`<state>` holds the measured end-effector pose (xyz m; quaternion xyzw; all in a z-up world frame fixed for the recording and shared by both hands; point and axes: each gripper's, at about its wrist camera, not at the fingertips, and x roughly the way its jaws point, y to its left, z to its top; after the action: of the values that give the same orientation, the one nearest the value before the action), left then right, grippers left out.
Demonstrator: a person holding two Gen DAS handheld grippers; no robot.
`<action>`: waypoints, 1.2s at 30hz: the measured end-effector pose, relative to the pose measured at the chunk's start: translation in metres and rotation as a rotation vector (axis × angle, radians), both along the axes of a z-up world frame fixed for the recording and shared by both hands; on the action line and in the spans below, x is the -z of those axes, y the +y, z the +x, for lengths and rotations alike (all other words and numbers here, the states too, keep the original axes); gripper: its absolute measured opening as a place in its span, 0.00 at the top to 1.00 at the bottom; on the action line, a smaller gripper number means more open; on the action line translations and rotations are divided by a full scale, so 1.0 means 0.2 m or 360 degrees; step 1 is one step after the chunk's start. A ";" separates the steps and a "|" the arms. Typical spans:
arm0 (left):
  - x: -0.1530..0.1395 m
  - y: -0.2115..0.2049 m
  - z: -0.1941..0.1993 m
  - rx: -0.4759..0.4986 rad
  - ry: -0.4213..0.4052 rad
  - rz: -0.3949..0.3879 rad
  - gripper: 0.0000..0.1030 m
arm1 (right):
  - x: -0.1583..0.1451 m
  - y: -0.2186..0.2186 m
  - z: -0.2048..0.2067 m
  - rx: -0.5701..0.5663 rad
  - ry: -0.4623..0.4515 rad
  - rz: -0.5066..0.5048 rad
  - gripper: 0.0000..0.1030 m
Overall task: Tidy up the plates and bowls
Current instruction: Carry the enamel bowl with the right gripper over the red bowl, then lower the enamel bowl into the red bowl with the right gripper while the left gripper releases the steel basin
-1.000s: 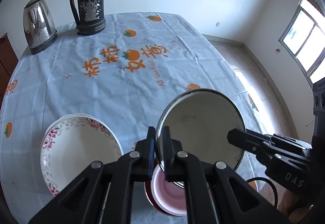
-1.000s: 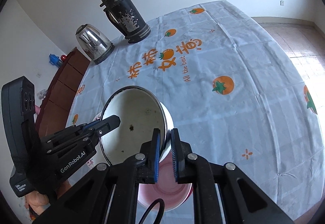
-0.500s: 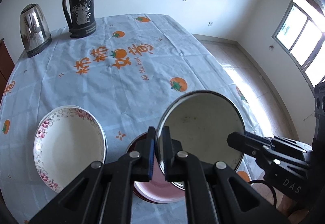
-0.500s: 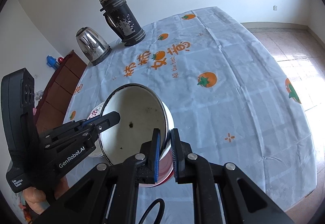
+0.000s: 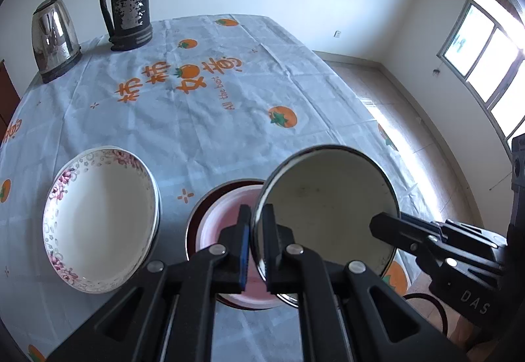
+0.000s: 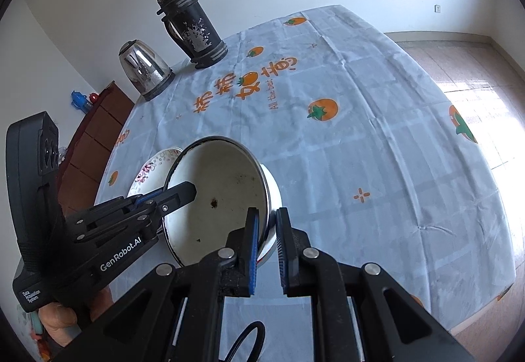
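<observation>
Enamel bowl point(image 5: 328, 201) sitting tilted at lower centre of frame, rim pinched on both sides: left gripper point(image 5: 257, 230) clamping near-left edge, right gripper point(image 6: 266, 230) clamping opposite edge. Both pointing steeply downward. Bowl hanging over pink dish point(image 5: 226, 214); floral plate point(image 5: 98, 221) lying at lower left on tablecloth point(image 5: 229, 119).

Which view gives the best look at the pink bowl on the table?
The left wrist view: the pink bowl shows its dark rim and pink inside, below the enamel bowl that both grippers hold. In the right wrist view the enamel bowl covers it almost fully, leaving at most a thin edge.
</observation>
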<state>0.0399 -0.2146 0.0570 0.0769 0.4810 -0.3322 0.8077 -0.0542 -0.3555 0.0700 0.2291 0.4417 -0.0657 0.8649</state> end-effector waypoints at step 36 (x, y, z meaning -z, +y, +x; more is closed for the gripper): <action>0.25 0.06 0.10 -0.0167 -0.0030 0.0203 0.91 | 0.24 0.15 0.16 -0.0119 0.0065 -0.0103 0.88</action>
<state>0.0602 -0.2026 0.0060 0.1060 0.4968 -0.2573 0.8220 -0.0214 -0.3253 0.0216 0.1829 0.4652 -0.0523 0.8645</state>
